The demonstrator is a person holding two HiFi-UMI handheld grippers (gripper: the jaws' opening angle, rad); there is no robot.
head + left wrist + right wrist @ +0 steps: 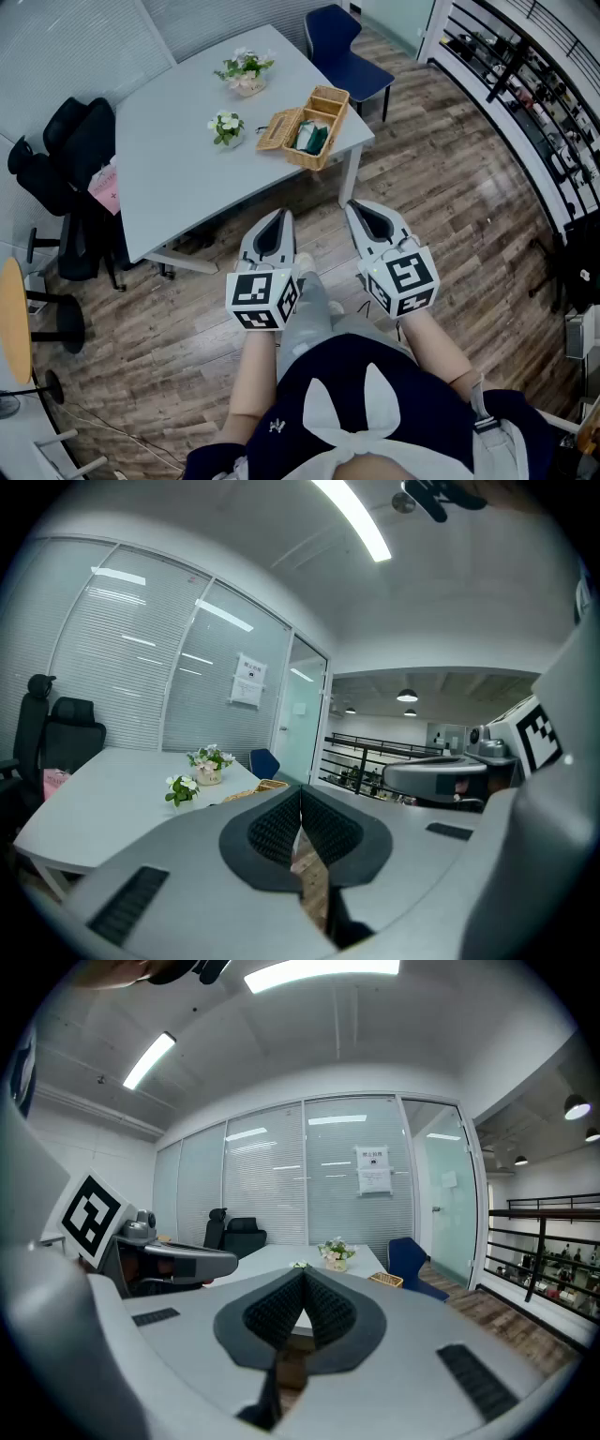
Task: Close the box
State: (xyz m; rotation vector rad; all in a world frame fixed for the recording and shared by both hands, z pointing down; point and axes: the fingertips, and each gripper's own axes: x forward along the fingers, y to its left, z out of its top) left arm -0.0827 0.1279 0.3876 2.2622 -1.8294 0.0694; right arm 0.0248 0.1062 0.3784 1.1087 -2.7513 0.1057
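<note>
Wicker, straw-coloured and woven, makes up the rectangular box (328, 105), which stands open on the pale grey table (178, 169), well ahead of both claws and roughly in line with the gap between them. Its flat woven lid (278, 129) lies thrown back on the side nearer the left claw (280, 217), and something dark green (314, 138) sits inside the body. The left claw is pressed together at its tips with nothing between the pads. The right claw (362, 208) is likewise pinched together and empty. Both hang over the wood-plank floor (450, 216), well short of the table edge. A small pot of white flowers (226, 127) stands ahead and to the left of the left claw, just beside the lid's outer edge. By the look of it the box is light and fairly stiff, but the weave would give a little and may slide on the smooth tabletop if pushed sideways. The lid should swing easily on its hinge edge, so the best hold is probably its free long edge, lifted by the left claw and folded over towards the right. The right claw could steady the body's far wall. The flower pot is close enough to be knocked on the approach.
</note>
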